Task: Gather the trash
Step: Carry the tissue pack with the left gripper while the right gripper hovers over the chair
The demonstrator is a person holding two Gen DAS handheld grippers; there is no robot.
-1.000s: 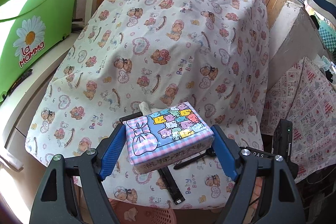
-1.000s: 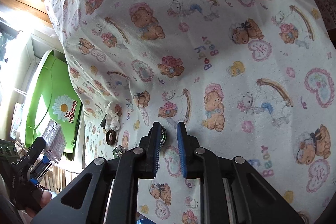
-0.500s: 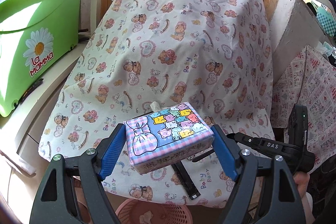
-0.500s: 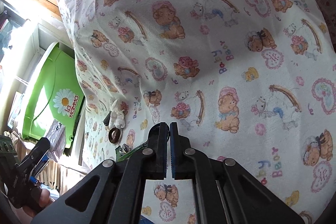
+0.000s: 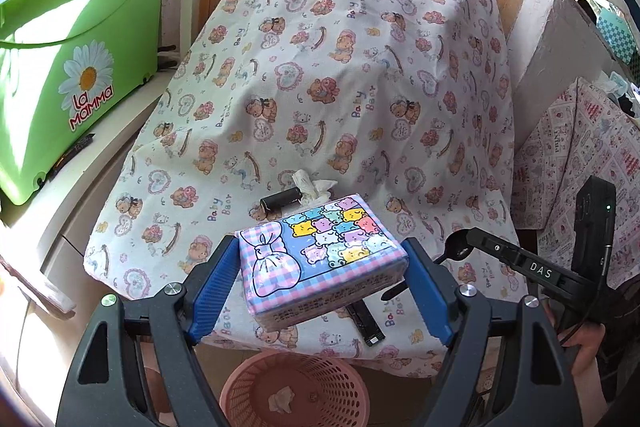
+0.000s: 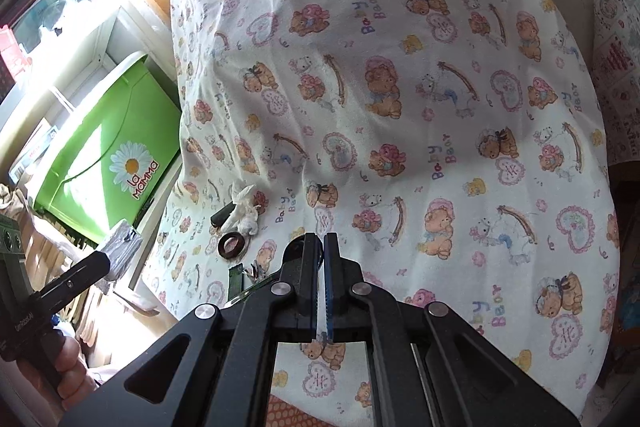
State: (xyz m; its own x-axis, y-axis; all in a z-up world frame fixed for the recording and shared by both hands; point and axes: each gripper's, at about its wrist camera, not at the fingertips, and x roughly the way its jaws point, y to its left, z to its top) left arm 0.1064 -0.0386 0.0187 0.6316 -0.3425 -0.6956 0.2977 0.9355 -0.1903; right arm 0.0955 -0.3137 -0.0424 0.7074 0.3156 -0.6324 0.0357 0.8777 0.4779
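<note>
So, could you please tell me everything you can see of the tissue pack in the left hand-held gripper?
The tissue pack is a soft rectangular block in glossy plastic wrap, pink-and-blue gingham with a tied-bag drawing and a patch of pastel bears on top, small print along its near side. It looks sealed and full. The left hand-held gripper clamps its two short ends between blue pads, holding it tilted above the tablecloth's near edge and the pink basket.

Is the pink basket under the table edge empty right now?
No. In the left wrist view a crumpled white tissue already lies at the bottom of the pink basket.
</note>
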